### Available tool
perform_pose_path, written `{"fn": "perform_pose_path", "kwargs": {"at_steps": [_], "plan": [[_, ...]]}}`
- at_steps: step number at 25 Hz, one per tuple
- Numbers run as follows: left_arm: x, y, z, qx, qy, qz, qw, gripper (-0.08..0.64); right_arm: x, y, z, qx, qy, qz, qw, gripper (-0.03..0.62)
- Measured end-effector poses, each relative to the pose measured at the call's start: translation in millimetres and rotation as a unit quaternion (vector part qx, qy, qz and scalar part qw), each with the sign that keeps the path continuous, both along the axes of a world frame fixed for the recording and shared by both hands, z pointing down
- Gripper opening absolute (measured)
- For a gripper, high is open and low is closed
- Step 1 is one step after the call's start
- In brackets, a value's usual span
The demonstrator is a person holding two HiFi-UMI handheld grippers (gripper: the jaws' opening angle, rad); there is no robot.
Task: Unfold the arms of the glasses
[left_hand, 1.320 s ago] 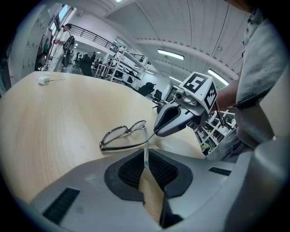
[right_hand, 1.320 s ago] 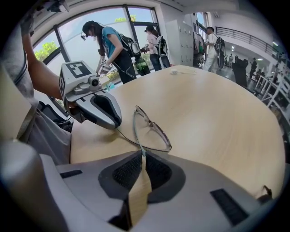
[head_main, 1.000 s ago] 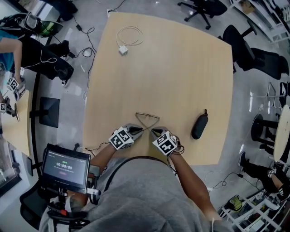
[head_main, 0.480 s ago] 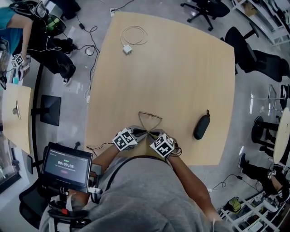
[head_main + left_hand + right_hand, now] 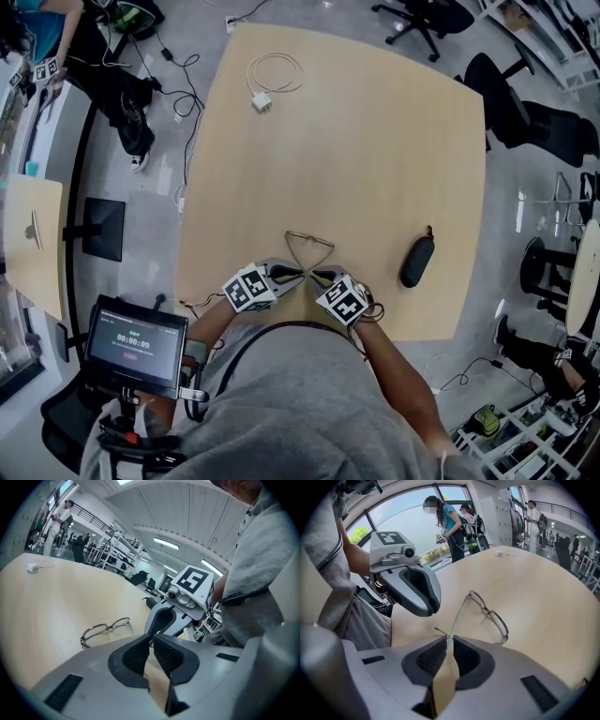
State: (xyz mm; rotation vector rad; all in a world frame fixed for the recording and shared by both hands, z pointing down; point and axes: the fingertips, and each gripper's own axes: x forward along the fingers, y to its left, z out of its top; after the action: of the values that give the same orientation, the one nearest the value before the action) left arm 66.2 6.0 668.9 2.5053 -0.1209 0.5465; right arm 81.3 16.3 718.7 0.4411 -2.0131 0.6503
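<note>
**Step in hand:** securing the arm tips.

- The glasses [image 5: 493,618] lie on the tabletop [image 5: 375,141] near its front edge, with their arms crossed toward us.
- The right gripper [image 5: 449,645] has its fingers clamped on the tip of one arm.
- The left gripper [image 5: 151,641] has its fingers together close to the other tip. We cannot confirm an arm between them.

**Next move (our judgement):** draw each arm gently outward while the frame rests flat.

**Containers:** the dark case [image 5: 414,261] lies to the right of the glasses and is closed. Its contents are not visible.
</note>
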Motion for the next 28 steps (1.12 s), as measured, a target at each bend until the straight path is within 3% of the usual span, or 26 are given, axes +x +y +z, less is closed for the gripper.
{"fn": "perform_pose_path", "kwargs": {"at_steps": [8, 9, 11, 14, 18, 21, 28], "plan": [[-1.0, -36.0, -9.8, 0.040, -0.003, -0.024, 0.9989, 0.009, -6.5, -17.1, -11.4, 0.028, -0.020, 0.020, 0.999, 0.031], [2.0, -38.7, -7.0, 0.039, -0.006, -0.020, 0.9990, 0.009, -10.0, -17.4, -9.0, 0.025, -0.020, 0.020, 0.999, 0.034], [8.2, -39.1, 2.4, 0.032, -0.020, -0.007, 0.9993, 0.009, -18.4, -13.4, -2.9, 0.006, -0.022, 0.016, 1.000, 0.107], [12.1, -30.1, 23.4, 0.006, -0.061, 0.021, 0.9979, 0.009, -29.5, -1.5, 6.9, -0.025, -0.022, 0.001, 0.999, 0.170], [12.3, -11.6, 47.7, -0.022, -0.106, 0.053, 0.9927, 0.009, -32.7, 8.4, 18.8, -0.034, -0.014, -0.011, 0.999, 0.177], [10.6, -9.1, 53.5, -0.029, -0.110, 0.046, 0.9925, 0.009, -32.0, 10.8, 22.1, -0.036, -0.018, -0.005, 0.999, 0.176], [7.2, -3.3, 56.8, -0.010, -0.135, 0.069, 0.9884, 0.009, -22.6, 16.0, 18.4, -0.045, 0.007, -0.022, 0.999, 0.176]]}}
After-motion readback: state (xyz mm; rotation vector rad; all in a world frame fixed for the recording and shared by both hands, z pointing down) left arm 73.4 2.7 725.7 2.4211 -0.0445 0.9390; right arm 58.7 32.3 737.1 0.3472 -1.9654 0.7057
